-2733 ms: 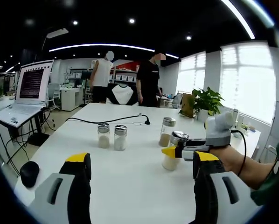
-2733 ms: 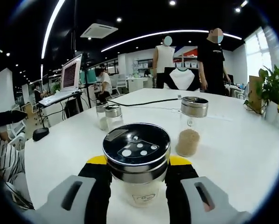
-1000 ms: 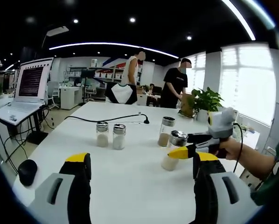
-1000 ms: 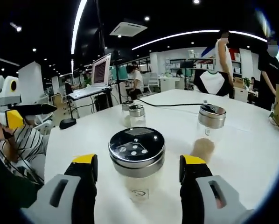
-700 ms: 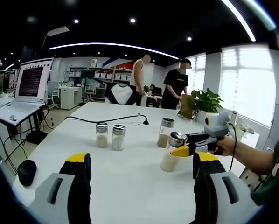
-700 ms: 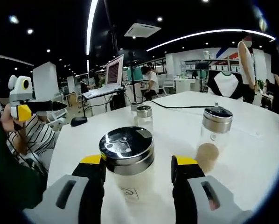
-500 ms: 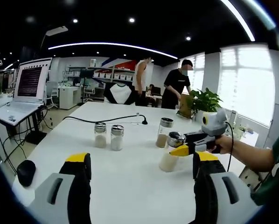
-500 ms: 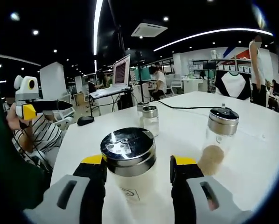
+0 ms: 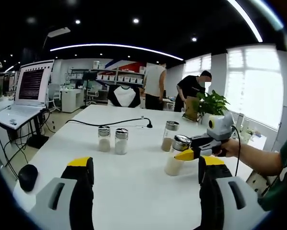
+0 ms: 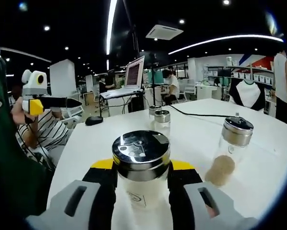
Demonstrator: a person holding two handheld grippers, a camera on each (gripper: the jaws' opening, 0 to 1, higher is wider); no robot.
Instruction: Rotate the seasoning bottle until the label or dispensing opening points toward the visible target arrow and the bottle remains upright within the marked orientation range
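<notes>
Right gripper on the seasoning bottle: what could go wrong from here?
1. The right gripper is shut on the seasoning bottle just below its metal lid; twisting further could tilt it, and it already looks slightly tilted in the left gripper view.
2. A second brown-filled bottle stands close by on the table; a wide swing might knock it.
3. I can't make out any target arrow, so alignment can't be confirmed.

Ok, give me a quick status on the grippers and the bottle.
Right gripper shut on seasoning bottle, upright on white table. Left gripper open, empty. Three other shakers nearby, none blocking.
</notes>
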